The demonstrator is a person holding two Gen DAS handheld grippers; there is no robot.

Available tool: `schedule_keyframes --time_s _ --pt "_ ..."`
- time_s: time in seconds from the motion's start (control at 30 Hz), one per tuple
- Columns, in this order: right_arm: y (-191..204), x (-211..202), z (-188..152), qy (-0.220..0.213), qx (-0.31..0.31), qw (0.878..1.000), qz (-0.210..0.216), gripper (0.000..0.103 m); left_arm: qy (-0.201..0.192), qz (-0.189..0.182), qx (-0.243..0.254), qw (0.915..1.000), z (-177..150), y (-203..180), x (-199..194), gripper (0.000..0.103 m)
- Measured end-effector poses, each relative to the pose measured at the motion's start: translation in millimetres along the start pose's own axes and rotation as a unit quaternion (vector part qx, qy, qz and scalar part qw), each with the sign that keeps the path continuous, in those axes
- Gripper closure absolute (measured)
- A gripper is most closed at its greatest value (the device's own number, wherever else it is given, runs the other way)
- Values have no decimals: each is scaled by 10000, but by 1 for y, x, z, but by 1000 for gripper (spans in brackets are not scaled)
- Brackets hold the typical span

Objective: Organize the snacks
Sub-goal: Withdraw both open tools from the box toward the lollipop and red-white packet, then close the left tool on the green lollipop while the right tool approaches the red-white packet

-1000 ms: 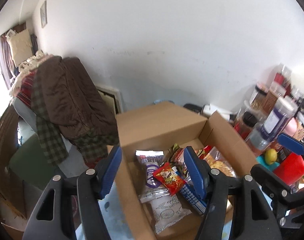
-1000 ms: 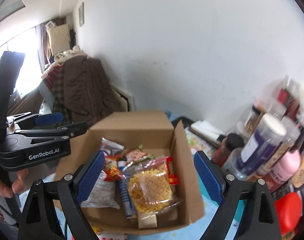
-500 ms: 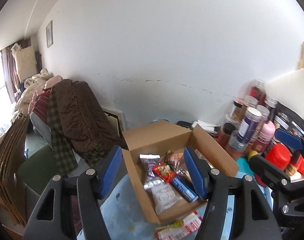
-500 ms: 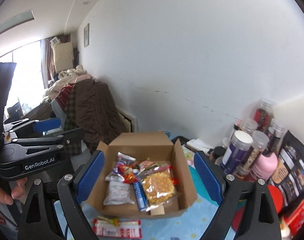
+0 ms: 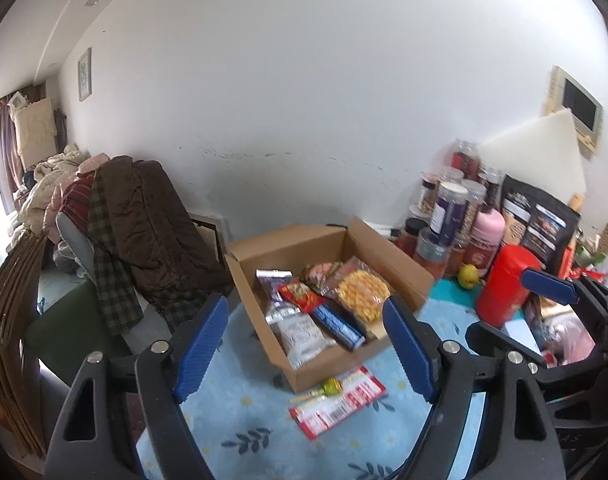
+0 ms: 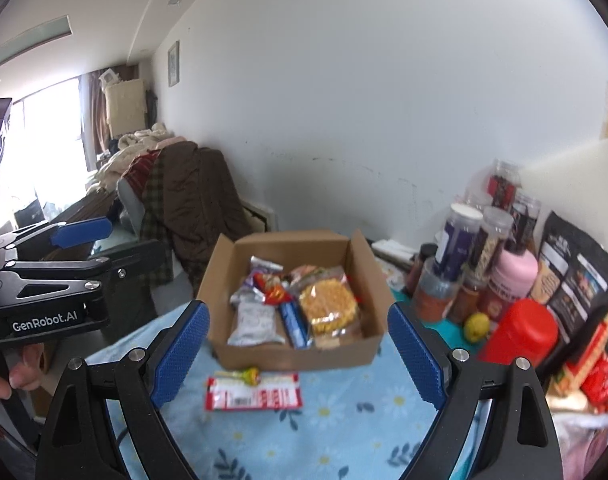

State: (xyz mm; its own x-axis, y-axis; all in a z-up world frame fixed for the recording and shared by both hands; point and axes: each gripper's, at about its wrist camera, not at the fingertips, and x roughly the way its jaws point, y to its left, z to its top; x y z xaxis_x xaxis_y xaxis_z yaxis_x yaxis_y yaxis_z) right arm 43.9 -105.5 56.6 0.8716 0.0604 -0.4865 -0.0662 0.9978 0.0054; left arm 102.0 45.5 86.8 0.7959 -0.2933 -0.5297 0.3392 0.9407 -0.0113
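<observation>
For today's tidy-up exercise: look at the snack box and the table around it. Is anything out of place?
Yes. A red-and-white packet and a lollipop lie on the blue cloth in front of the cardboard box, while the other snacks are inside it.

A: Left wrist view?
B: Looks forward and down from the table's left, cardboard box [image 5: 328, 240] near, wall behind.
A: Right wrist view?
B: Same facing; both share the box [image 6: 292, 248].
</observation>
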Motion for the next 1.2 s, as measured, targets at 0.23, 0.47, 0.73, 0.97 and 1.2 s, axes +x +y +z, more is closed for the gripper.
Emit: schedule_keyframes --time_s 0.23,0.47,0.73,0.97,1.2 --pt "8 -5 -34 192 83 9998 -16 11 232 -323 208 9990 -32 -8 -3 23" --pt "14 4 -65 455 199 9987 134 11 416 -428 235 9979 -59 -7 1 23" --pt "16 32 -93 837 338 9954 332 11 828 -517 176 9951 -86 2 25 23" --pt "20 57 -108 1100 433 9921 417 11 1045 -552 -72 9930 -105 18 45 23" --pt "27 86 -118 1368 312 9890 472 11 1227 -600 -252 9903 -119 32 69 23"
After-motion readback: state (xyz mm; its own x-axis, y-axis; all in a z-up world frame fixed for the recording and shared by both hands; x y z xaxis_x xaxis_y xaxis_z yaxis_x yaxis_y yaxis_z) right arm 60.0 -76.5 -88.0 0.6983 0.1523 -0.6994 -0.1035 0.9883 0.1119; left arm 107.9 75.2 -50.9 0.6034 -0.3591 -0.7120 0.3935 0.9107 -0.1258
